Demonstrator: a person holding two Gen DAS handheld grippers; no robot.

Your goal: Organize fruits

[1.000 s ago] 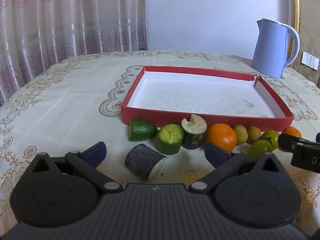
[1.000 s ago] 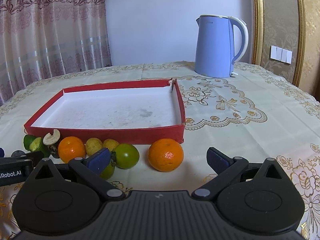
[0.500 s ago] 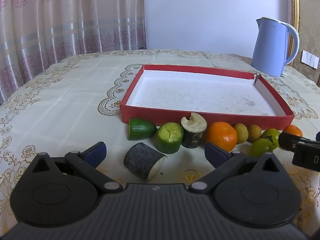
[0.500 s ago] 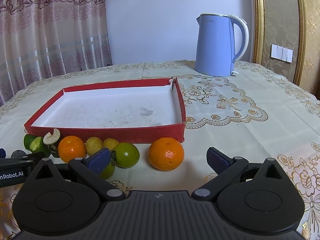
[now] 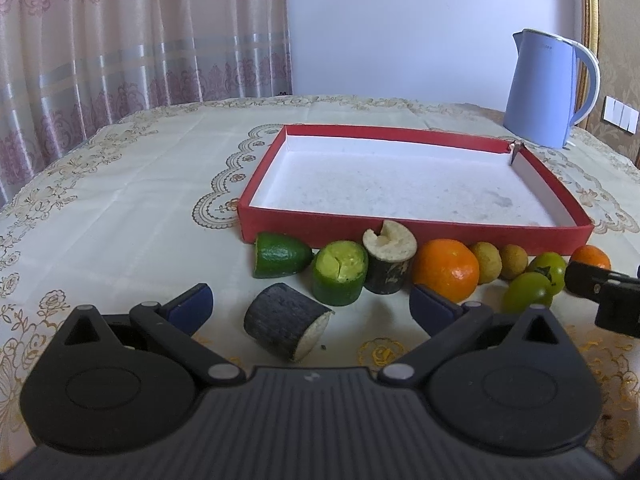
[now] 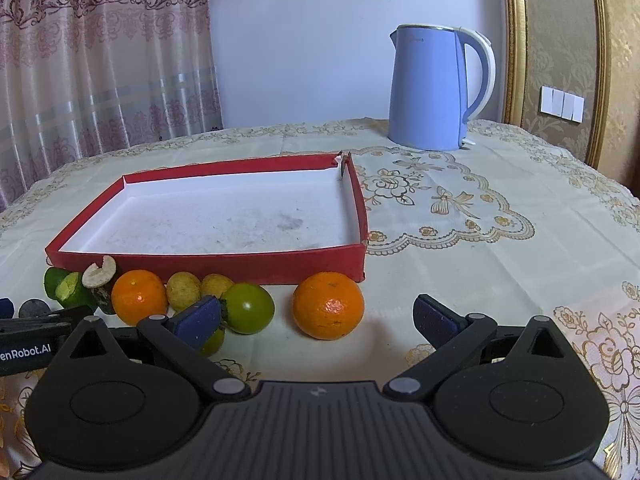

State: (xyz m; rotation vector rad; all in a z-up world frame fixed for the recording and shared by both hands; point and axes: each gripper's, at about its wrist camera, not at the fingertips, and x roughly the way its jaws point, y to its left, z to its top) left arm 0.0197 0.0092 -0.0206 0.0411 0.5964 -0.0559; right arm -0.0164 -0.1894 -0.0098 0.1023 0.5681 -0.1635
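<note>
my left gripper [image 5: 310, 308] is spread wide around a dark cut chunk [image 5: 286, 327]; my right gripper [image 6: 318, 318], equally wide, frames an orange [image 6: 328, 305] just before the red tray's [image 6: 208, 267] near wall, on an embroidered tablecloth [image 6: 500, 248] with a blue kettle [image 6: 434, 88] at the far edge.

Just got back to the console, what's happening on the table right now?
Nothing is picked up yet. The left gripper is open, with the dark cut piece lying between its fingers. The right gripper is open and lined up on an orange. The red tray is empty; all the fruit sits on the tablecloth along its near wall.
</note>
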